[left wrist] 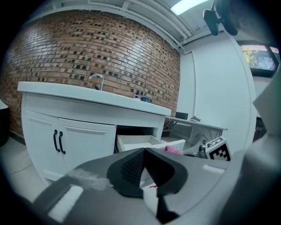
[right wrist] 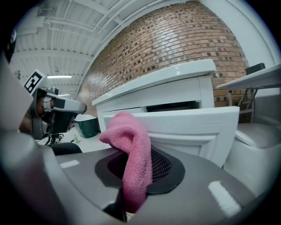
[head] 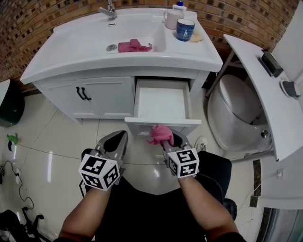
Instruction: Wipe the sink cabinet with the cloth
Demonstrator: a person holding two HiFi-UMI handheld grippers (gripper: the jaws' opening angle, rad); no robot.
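Item under task: a pink cloth [head: 160,133] [right wrist: 129,154] of napped, towel-like fabric. It is bunched into a soft fold that rises above the jaw tips and hangs down between the pads. In the head view it sits at lower centre, just in front of the front panel of the open drawer [head: 162,101]. Whether it touches the panel cannot be determined.

The sink cabinet [head: 102,94] is white and fills the upper half of the head view. It has two doors with dark handles at left and the drawer pulled out at right. The drawer interior shows bare and white.

A second pink cloth [head: 134,46] lies crumpled in the basin near the drain. A faucet [head: 110,10] stands at the top edge. A blue mug [head: 185,29] and a white mug [head: 171,19] stand on the counter at upper right. A toilet [head: 236,113] stands to the right of the cabinet.

The right gripper [head: 165,142] [right wrist: 136,149] is clamped on the pink cloth, pads pressing it from both sides. It points up-frame at the drawer front.

The left gripper [head: 116,142] [left wrist: 142,151] is closed, pads meeting with nothing between them. It is held low, left of the drawer and clear of the cabinet.

Both forearms enter from the bottom edge, roughly parallel, marker cubes facing the camera.
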